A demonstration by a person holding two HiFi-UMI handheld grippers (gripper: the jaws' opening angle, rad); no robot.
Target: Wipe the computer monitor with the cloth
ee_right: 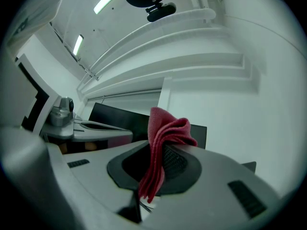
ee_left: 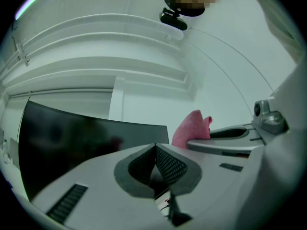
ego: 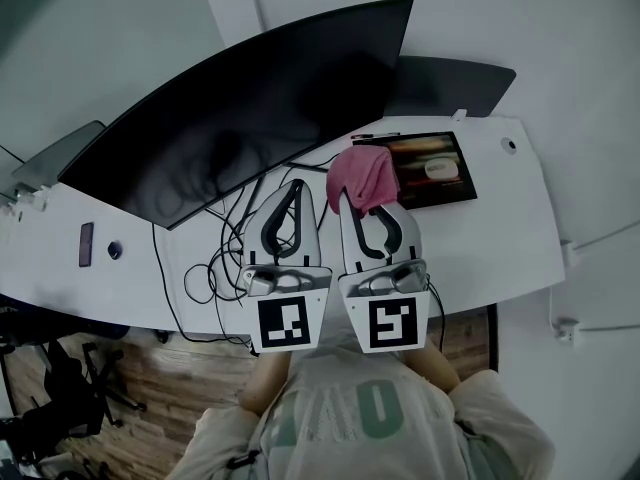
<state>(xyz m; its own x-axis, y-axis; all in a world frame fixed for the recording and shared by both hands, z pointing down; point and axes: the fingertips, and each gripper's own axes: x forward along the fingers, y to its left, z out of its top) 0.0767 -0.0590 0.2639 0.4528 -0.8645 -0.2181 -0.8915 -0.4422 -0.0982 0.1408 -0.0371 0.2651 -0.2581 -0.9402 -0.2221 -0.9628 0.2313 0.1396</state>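
The left claw (ee_left: 155,147) has its jaws pressed together, nothing between them. The dark monitor (ee_left: 72,138) stands behind it. A pink cloth (ee_left: 192,126) sticks up at the right claw's (ee_left: 230,137) tip.

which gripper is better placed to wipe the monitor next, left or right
Right. The right gripper is shut on the pink cloth, in front of the monitor. The left gripper is shut with nothing between its jaws.
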